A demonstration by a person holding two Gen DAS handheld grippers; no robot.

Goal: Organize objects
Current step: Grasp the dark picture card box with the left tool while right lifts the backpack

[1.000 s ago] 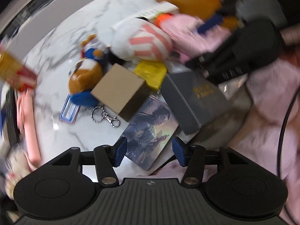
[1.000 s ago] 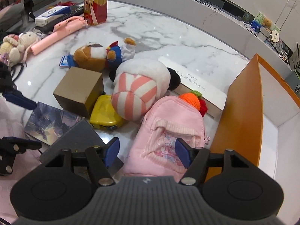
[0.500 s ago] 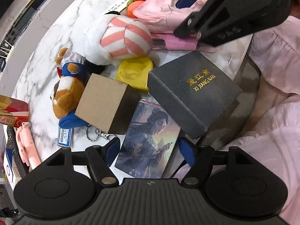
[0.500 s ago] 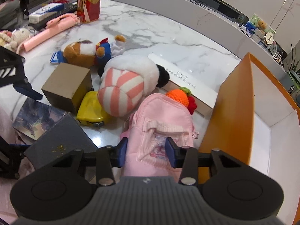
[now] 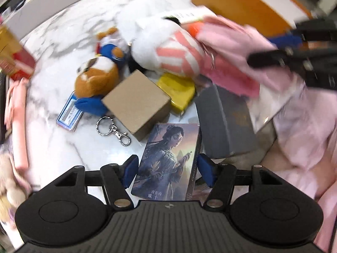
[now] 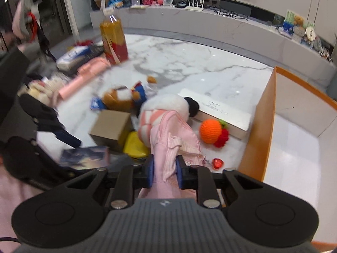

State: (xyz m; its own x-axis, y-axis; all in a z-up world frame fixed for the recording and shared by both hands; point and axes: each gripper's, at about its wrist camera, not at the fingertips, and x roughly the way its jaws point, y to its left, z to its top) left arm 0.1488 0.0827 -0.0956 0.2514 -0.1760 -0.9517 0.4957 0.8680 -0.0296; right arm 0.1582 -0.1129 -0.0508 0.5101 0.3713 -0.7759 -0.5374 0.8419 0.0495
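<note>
Right gripper [image 6: 163, 174] clamped on pink mini backpack [image 6: 171, 145], blue pads pinching fabric from both sides; backpack bunched up and raised off marble tabletop [image 6: 189, 63], hanging in front of striped white-and-pink plush [image 6: 162, 109]. Same backpack seen blurred at far right in left-wrist view [image 5: 229, 48], w/ right gripper's dark body beside it.

Left gripper [image 5: 167, 169] spread wide, pads either side of illustrated card box [image 5: 170, 162] w/out clear contact; box flat at near edge of table, printed w/ figure of a woman. Dark gray box [image 5: 223, 124] just right of it. Brown cardboard cube [image 5: 137, 103] just beyond card box, yellow pouch [image 5: 179, 90] touching cube's far-right side. Metal keyring w/ clasp [image 5: 113, 130] left of cube, near blue ID tag [image 5: 69, 113]. Brown-and-blue plush toy [image 5: 99, 69] lying on its side, far left of cube.

Orange crochet fruit [image 6: 211, 131] w/ red trim on table right of backpack, just in front of long white flat box [image 6: 219, 110]. Small red heart [image 6: 218, 163] near gripper. Open orange-walled bin [image 6: 261, 122] w/ white interior at right. Tall yellow-and-red bottle [image 6: 113, 40] upright at far left; pink tube-shaped item [image 6: 84, 78] lying near it. Pink garment [image 5: 305, 143] at near right in left-wrist view.
</note>
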